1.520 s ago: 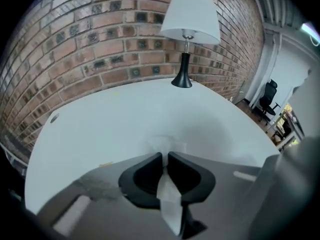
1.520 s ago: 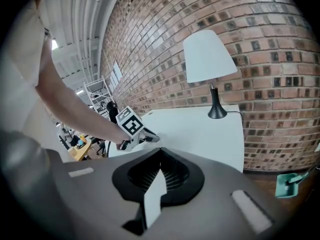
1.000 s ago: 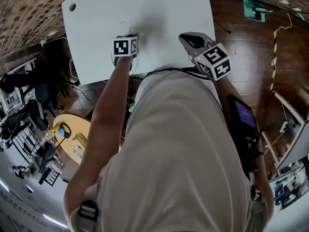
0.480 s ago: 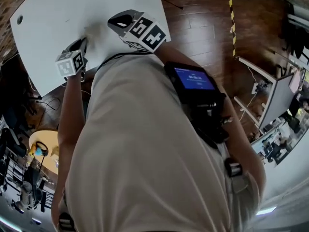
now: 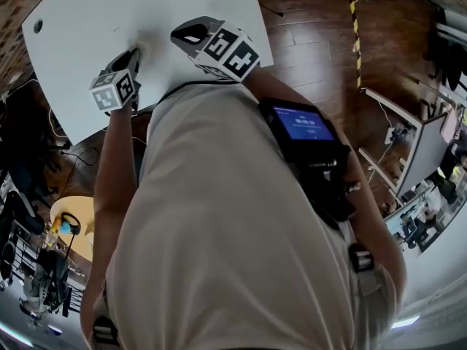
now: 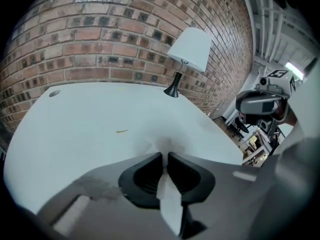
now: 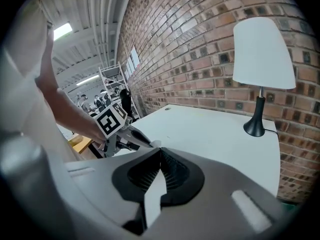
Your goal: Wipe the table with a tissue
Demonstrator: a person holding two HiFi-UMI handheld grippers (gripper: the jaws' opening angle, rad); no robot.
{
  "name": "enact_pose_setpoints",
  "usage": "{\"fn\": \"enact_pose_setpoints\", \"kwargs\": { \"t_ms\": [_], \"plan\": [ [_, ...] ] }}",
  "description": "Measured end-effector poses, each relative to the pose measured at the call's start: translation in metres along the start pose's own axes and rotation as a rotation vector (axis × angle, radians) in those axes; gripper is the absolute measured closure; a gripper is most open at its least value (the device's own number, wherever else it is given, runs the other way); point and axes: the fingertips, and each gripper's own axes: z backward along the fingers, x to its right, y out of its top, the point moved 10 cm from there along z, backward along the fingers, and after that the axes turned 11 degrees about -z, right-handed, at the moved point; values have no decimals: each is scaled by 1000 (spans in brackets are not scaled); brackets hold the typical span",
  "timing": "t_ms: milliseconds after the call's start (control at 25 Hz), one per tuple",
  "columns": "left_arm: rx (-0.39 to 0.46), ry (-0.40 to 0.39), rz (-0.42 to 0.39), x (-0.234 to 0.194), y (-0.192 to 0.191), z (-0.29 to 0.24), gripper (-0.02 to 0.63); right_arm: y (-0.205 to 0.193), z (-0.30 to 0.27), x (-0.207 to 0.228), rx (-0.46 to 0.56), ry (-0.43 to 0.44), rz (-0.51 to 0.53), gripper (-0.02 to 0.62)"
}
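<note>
The white table fills the top of the head view. My left gripper hangs just above the table near its front edge, tilted down. In the left gripper view its jaws stand almost together, pinching a small white tissue that pokes out past the tips. The right gripper view shows the same tissue at the left gripper's tip. Close to the right of the left one, my right gripper is over the table, and its jaws are shut with nothing between them.
A white-shaded lamp on a black stem stands at the table's far side against the brick wall. The lamp also shows in the right gripper view. There is a cable hole near one corner and a tiny yellowish speck on the tabletop. Wooden floor lies to the right.
The head view has swung, so the table now sits at the upper left. My right gripper has moved in close beside the left one. The left gripper has lifted slightly.
</note>
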Motion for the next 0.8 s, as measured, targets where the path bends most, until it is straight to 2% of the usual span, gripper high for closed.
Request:
{"fn": "enact_pose_setpoints", "kwargs": {
  "t_ms": [80,160,280,480,640,800],
  "plan": [
    [-8,-29,-20,7,4,-11,561,-5,5,2,-9,-15,-13,588],
    [-28,-28,-82,7,13,-16,561,-9,2,0,-9,-36,-35,588],
    [-50,18,-199,-12,18,-26,561,-13,-13,-12,-5,-62,-65,588],
    [-50,99,-330,-25,40,-58,561,-20,-14,-20,-4,-114,-111,588],
    [-83,123,-321,-37,46,-79,561,-24,-12,-27,10,-144,-143,588],
    [-71,127,-336,-38,45,-81,561,-27,-8,-29,2,-164,-160,588]
  ]
}}
